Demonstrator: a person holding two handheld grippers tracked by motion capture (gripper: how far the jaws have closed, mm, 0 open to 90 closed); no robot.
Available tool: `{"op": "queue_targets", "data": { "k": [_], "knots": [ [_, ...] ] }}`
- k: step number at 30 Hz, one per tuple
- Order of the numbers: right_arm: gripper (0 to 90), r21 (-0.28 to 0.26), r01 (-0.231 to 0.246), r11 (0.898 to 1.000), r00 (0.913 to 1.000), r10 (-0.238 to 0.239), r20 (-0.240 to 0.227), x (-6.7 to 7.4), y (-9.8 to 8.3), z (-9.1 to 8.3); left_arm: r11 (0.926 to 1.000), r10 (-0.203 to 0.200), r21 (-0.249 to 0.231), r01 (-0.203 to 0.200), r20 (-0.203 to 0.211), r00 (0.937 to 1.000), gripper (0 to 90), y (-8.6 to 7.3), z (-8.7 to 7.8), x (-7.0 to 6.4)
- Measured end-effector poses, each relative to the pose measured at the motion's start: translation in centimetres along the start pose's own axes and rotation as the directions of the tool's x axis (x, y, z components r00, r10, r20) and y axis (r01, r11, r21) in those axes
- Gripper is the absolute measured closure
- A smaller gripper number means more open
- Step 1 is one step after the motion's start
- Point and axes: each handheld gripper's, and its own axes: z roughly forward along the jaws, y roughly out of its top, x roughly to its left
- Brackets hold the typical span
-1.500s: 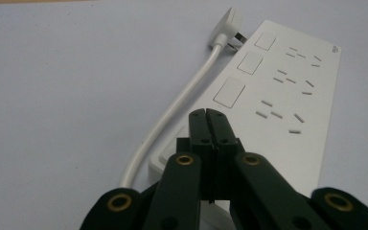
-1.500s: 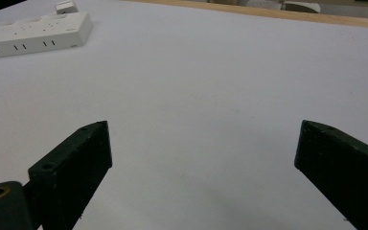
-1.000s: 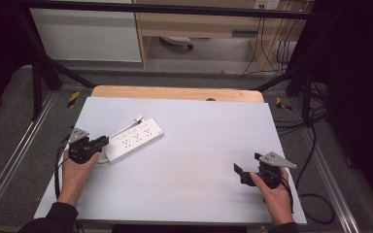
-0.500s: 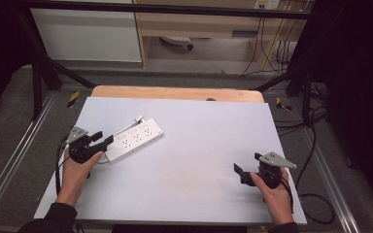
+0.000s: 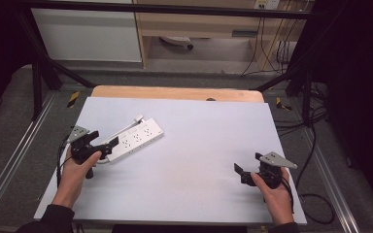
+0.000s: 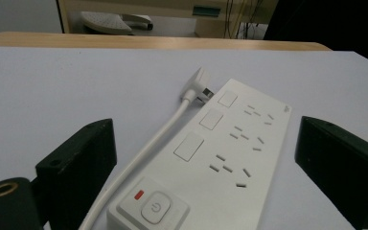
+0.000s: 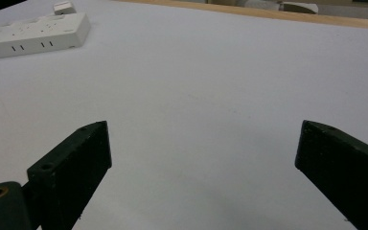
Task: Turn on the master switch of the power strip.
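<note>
L gripper (image 5: 102,143) fingers just opened wide, low over table; R gripper (image 5: 248,167) fingers wide apart.

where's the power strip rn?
High view: power strip lies on the white table's left half, its switch end between the open left gripper's jaws, untouched.

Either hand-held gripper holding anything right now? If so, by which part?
Nothing is held. The left hand-held gripper has just been opening; its jaws stand apart on either side of the switch end of the power strip without pressing it. The right hand-held gripper is open over bare table.
</note>
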Motion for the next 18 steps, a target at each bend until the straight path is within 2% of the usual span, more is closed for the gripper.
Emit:
{"op": "queue_targets", "data": {
  "k": [6, 18],
  "knots": [
    [5.4, 0.002, 0.0, 1.0, 1.0, 0.0, 0.003, 0.0, 0.0, 0.0, 0.9997, -0.002, -0.024, 0.001, -0.003, 1.0, 7.0, 0.7, -0.6, -0.3],
    [3.8, -0.01, 0.002, 1.0, 1.0, -0.002, -0.008, -0.2, 0.1, -0.1, 0.999, 0.028, -0.035, -0.027, 0.013, 0.9995, 7.0, 1.7, -1.4, -0.7]
  ]
}}
